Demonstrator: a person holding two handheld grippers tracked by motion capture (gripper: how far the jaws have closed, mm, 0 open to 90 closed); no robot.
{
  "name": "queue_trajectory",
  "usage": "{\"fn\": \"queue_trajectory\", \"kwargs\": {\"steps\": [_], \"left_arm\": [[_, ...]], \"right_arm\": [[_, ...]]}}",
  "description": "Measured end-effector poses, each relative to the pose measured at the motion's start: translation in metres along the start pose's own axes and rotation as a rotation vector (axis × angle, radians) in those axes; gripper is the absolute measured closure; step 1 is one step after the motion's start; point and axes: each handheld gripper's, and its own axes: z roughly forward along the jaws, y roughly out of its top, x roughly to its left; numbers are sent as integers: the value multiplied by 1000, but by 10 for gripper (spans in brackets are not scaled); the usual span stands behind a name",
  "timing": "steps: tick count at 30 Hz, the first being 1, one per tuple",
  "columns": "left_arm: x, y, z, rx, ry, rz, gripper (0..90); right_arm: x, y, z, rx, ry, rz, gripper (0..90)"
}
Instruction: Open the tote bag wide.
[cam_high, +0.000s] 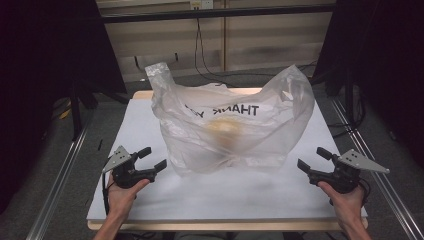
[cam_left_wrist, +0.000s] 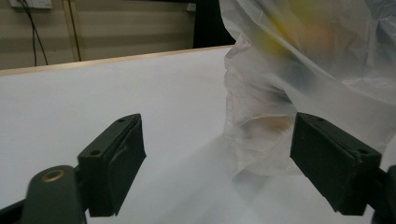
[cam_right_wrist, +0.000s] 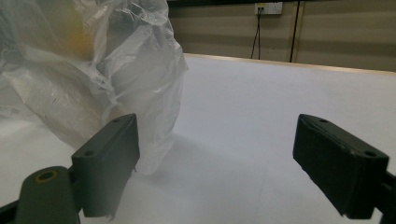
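A translucent plastic bag (cam_high: 235, 125) printed with "THANK YOU" stands crumpled on the white table board (cam_high: 150, 200), with something yellowish blurred inside it. My left gripper (cam_high: 153, 158) is held just off the bag's lower left side, open, with nothing between its pads. My right gripper (cam_high: 312, 158) hovers off the bag's lower right side, also open and empty. In the left gripper view the bag (cam_left_wrist: 317, 70) rises ahead at the right, beyond the left gripper (cam_left_wrist: 219, 156). The right gripper view has the bag (cam_right_wrist: 93, 70) at the left, ahead of the right gripper (cam_right_wrist: 219, 161).
The white board has a wooden rim (cam_high: 225, 226) along its near edge. Metal rails (cam_high: 60, 175) run along both sides of the table. Dark curtains and stands flank the back, and cables (cam_high: 200, 55) hang on the far wall.
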Motion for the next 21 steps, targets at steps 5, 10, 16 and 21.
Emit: {"fn": "queue_trajectory", "kwargs": {"steps": [5, 10, 16, 21], "left_arm": [[2, 0, -2, -5, 21, -1, 149], [2, 1, -4, -18, 7, 7, 148], [2, 4, -8, -15, 30, 40, 167], [3, 6, -9, -27, 62, 37, 201]], "right_arm": [[2, 2, -1, 7, 8, -7, 123], [3, 4, -3, 0, 6, -25, 122], [3, 6, -3, -7, 24, -28, 130], [3, 6, -2, -3, 34, -35, 157]]}}
